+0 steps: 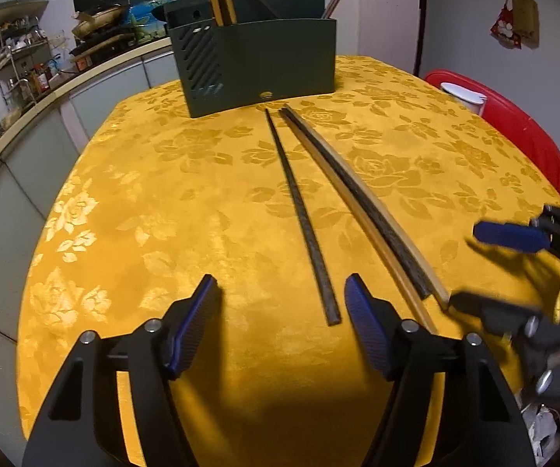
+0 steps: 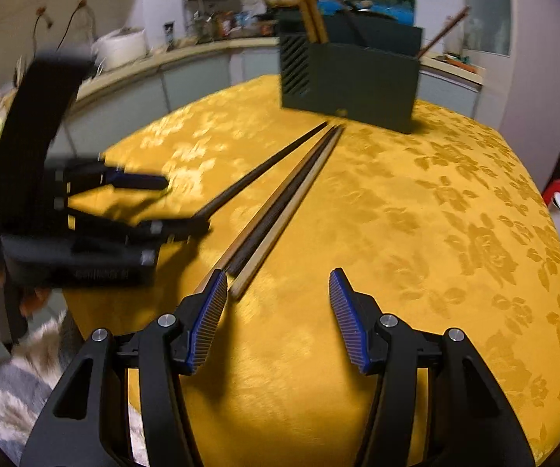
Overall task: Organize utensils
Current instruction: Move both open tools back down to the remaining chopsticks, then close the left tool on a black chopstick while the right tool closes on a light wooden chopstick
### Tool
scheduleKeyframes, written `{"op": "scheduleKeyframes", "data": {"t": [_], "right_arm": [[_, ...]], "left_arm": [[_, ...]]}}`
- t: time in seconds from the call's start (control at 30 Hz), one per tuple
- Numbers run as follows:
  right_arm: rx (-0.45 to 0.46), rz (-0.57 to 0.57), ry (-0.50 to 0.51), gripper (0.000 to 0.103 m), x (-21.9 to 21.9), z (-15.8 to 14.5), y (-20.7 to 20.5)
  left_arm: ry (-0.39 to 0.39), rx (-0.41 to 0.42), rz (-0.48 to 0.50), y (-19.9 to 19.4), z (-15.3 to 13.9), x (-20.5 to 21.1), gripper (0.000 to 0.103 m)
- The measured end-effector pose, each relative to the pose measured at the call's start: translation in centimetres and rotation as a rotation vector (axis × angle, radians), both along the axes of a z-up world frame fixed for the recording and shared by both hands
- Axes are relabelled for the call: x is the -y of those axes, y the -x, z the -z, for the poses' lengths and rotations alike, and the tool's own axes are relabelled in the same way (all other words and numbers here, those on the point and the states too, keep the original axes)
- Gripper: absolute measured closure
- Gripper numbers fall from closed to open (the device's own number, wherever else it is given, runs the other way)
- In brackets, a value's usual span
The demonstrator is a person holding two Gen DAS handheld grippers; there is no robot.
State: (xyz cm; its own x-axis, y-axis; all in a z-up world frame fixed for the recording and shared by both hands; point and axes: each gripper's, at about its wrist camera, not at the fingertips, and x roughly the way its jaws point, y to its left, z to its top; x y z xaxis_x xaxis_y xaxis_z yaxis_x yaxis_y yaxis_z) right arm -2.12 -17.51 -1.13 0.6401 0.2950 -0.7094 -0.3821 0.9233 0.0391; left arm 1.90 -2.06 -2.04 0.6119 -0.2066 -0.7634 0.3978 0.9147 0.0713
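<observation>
Some sticks already stand in the green holder [image 1: 260, 58] at the surface's far edge. Four chopsticks [image 1: 361, 210] still lie mid-surface. Your left tool [image 1: 280, 327] and right tool [image 2: 278, 319] are open, holding nothing.

The left matte-black plastic two-finger gripper [image 1: 280, 299] has broad triangular arms with cut-out windows, round silver screw heads at the pivots, and fingers [image 1: 365, 327] faced with blue ribbed rubber pads. The right matte-black plastic two-finger gripper [image 2: 278, 292] is built alike: silver screws, hollowed black arms, and blue fingers [image 2: 344, 311] with fine pale ridges.
</observation>
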Motion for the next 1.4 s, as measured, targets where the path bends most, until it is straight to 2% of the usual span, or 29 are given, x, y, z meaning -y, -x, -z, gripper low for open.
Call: {"op": "scheduleKeyframes", "data": {"t": [0.13, 0.23, 0.33, 0.43, 0.5, 0.53, 0.6, 0.67, 0.8, 0.87, 1.17, 1.27, 1.4], "right_arm": [[0.022, -0.012, 0.045, 0.055, -0.7, 0.3, 0.3], [0.033, 0.063, 0.074, 0.058, 0.4, 0.2, -0.3], [0.022, 0.135, 0.051, 0.066, 1.9, 0.1, -0.9], [0.030, 0.118, -0.009, 0.066, 2.1, 0.0, -0.9], [0.039, 0.111, -0.009, 0.068, 1.6, 0.3, -1.0], [0.033, 0.111, -0.006, 0.072, 1.4, 0.6, -1.2], [0.052, 0.116, 0.007, 0.075, 1.0, 0.9, -1.3], [0.056, 0.111, 0.010, 0.081, 0.7, 0.9, -1.3], [0.063, 0.127, 0.002, 0.086, 0.8, 1.0, -1.2], [0.059, 0.136, -0.009, 0.092, 1.0, 0.9, -1.2], [0.028, 0.160, -0.048, 0.095, 2.5, 0.0, -1.6], [0.054, 0.185, -0.086, 0.095, 3.8, -1.8, -1.3], [0.133, 0.208, -0.118, 0.096, 5.2, -5.4, -1.0]], "left_arm": [[-0.008, 0.005, -0.014, 0.0, -0.1, -0.4, 0.053], [0.000, 0.006, -0.015, 0.0, -0.1, -0.6, 0.059], [0.017, 0.007, -0.015, 0.0, -0.1, -0.6, 0.065], [0.049, 0.005, -0.021, 0.0, 0.0, -0.7, 0.069], [0.064, 0.013, -0.031, 0.2, 0.1, -0.7, 0.069], [0.065, 0.019, -0.029, 0.3, 0.1, -0.6, 0.070], [0.070, 0.029, -0.028, 0.5, 0.2, -0.4, 0.072], [0.074, 0.037, -0.023, 0.6, 0.2, -0.1, 0.077], [0.083, 0.044, -0.016, 0.8, 0.2, 0.0, 0.096], [0.090, 0.043, -0.016, 0.7, 0.2, -0.1, 0.095], [0.090, 0.039, -0.010, 0.4, -0.8, -0.3, 0.096], [0.100, 0.084, -0.007, 0.5, -2.7, -0.9, 0.096], [0.111, 0.147, 0.013, 0.3, -5.8, -1.1, 0.096]]}}
